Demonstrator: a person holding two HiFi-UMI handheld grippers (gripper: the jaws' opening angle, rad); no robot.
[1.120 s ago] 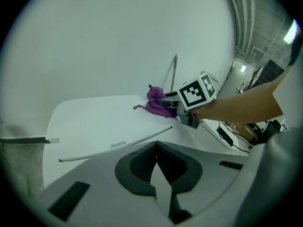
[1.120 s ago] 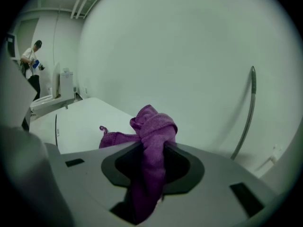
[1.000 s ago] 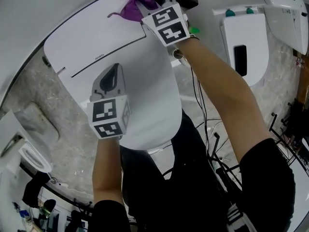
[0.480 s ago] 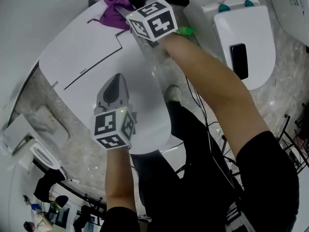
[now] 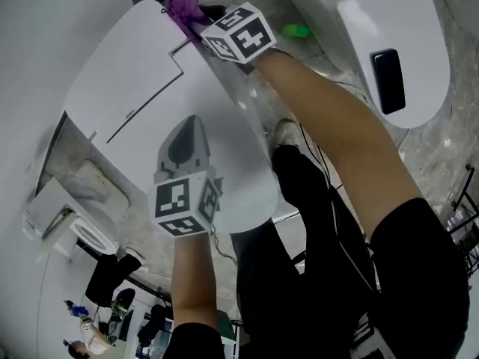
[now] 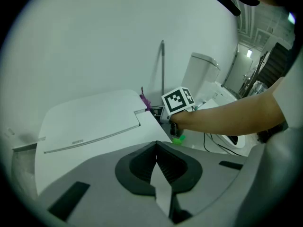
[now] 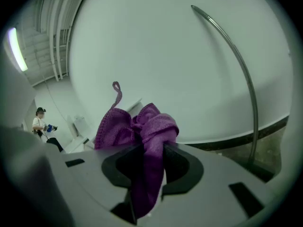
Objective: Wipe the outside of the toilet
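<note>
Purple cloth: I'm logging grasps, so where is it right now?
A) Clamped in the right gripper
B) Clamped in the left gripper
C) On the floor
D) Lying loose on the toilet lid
A: the right gripper view shows the purple cloth pinched between the jaws of the right gripper, while the left gripper is shut on nothing.

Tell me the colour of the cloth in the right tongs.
Purple; the cloth shows best in the right gripper view.

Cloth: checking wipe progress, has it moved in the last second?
Yes. The cloth, in the right tongs, slid from the top of the tank lid to its right edge.
</note>
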